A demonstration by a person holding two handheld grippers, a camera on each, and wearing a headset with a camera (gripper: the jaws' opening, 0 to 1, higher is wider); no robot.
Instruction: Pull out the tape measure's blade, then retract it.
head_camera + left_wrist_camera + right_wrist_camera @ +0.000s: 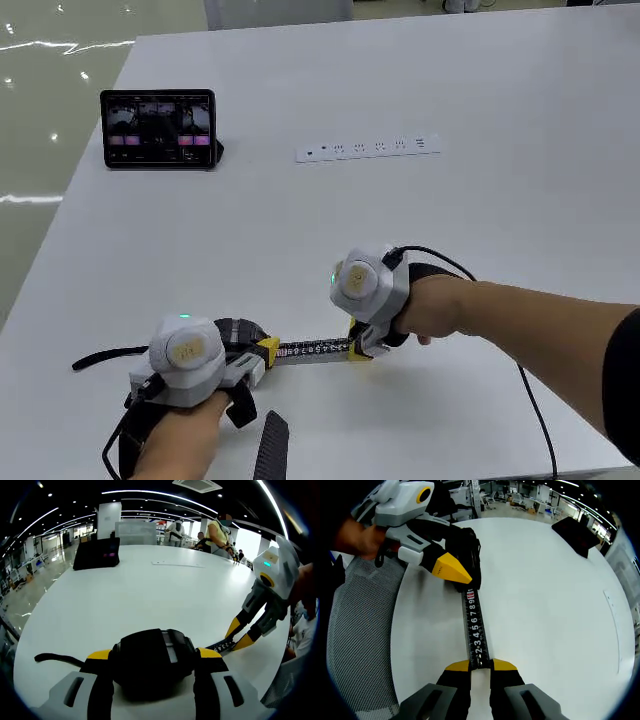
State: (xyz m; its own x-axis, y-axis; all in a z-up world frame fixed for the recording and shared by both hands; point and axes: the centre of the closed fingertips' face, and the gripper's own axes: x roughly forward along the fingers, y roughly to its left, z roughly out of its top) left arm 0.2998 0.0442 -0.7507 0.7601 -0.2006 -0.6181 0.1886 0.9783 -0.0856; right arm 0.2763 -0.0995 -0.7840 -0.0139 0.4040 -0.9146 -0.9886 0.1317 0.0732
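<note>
The black tape measure case (152,656) sits low on the white table, clamped between the yellow-tipped fingers of my left gripper (155,655); in the head view the case (240,335) lies beside that gripper (258,357). A short stretch of the blade (474,630), printed with numbers, runs from the case (467,555) to my right gripper (481,665), which is shut on the blade's end. In the head view the blade (312,348) spans the gap between the two grippers, with the right gripper (358,350) at its right end. The case's black wrist strap (105,357) trails left.
A tablet (158,128) stands propped at the far left of the table (420,90). A white power strip (368,149) lies beyond the grippers. A cable (520,370) runs from the right gripper toward the near edge. A black strap (270,445) lies near the front edge.
</note>
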